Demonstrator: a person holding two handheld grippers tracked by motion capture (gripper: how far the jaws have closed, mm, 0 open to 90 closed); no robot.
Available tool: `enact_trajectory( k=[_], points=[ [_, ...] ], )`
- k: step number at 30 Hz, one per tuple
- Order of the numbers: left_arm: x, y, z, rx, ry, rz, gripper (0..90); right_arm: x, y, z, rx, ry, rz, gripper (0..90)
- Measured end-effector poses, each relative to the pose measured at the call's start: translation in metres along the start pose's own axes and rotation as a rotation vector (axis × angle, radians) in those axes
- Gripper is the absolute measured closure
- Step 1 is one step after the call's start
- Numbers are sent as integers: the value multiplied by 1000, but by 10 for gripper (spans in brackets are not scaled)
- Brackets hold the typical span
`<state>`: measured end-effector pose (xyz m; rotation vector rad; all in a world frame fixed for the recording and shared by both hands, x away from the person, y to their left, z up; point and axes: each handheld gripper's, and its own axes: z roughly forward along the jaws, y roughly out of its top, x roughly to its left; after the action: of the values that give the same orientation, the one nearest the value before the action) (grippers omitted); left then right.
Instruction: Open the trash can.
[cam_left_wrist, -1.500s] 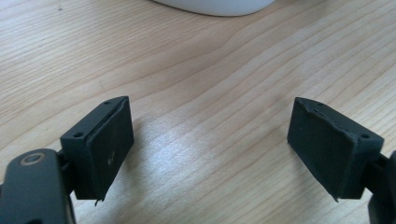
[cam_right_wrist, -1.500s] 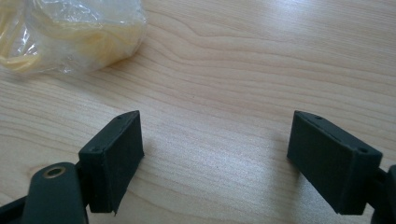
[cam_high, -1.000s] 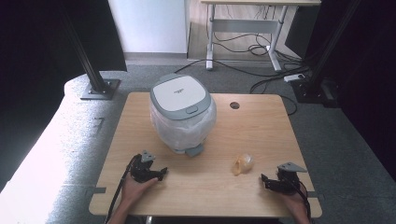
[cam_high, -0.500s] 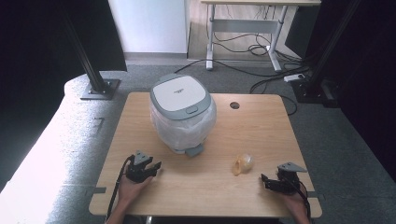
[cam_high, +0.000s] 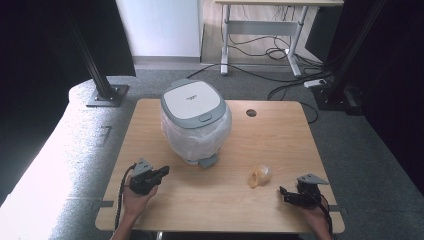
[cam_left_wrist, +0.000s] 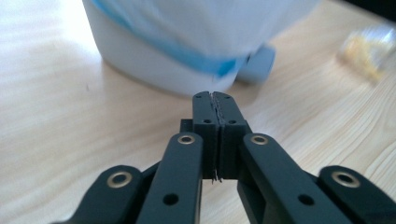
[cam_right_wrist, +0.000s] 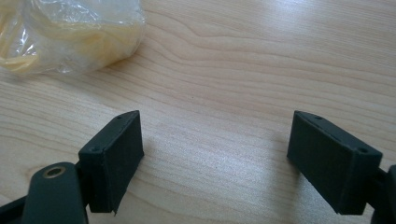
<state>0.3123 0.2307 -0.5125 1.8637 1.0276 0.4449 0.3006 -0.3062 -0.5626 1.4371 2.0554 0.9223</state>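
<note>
Since a second ago, the left gripper (cam_high: 159, 173) has been lifting a little off the light wooden table (cam_high: 280, 135), and its two black jaws have just been closing until they are pressing flat against each other with nothing between them, as the left gripper view (cam_left_wrist: 217, 105) is showing. It is pointing toward the round white bin with the grey lid and the clear plastic liner (cam_high: 196, 120), which is standing in the middle of the table, near the gripper but not touching it. The right gripper (cam_high: 285, 195) is resting at the near right edge with its jaws wide apart and empty (cam_right_wrist: 215, 149). The small crumpled clear bag with something yellow inside (cam_high: 261, 175) is lying just ahead of it, between that gripper and the bin, and nothing is touching it. It looks like the work is only starting, and nothing is being held yet. The next move is probably calling for the right gripper to slide forward to the bag and pinch it softly, while the left gripper is getting ready to push the grey lid open.
</note>
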Motion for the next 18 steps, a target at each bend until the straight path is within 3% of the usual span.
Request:
enact_trajectory(
  k=[1, 3, 8, 11, 18],
  points=[
    [0, 6, -5, -38, 0, -20, 896, 0, 0, 0, 0, 0, 0, 177],
    [-1, 11, -9, -67, -2, -31, 899, 0, 0, 0, 0, -2, 1, 177],
    [-4, 22, -13, -88, -12, -22, 900, 0, 0, 0, 0, -2, 0, 177],
    [-6, 36, -18, -105, -43, -15, 899, 0, 0, 0, 0, -2, 1, 177],
    [-13, 63, -31, -154, -59, 21, 899, 0, 0, 0, 0, -2, 1, 177]
  ],
)
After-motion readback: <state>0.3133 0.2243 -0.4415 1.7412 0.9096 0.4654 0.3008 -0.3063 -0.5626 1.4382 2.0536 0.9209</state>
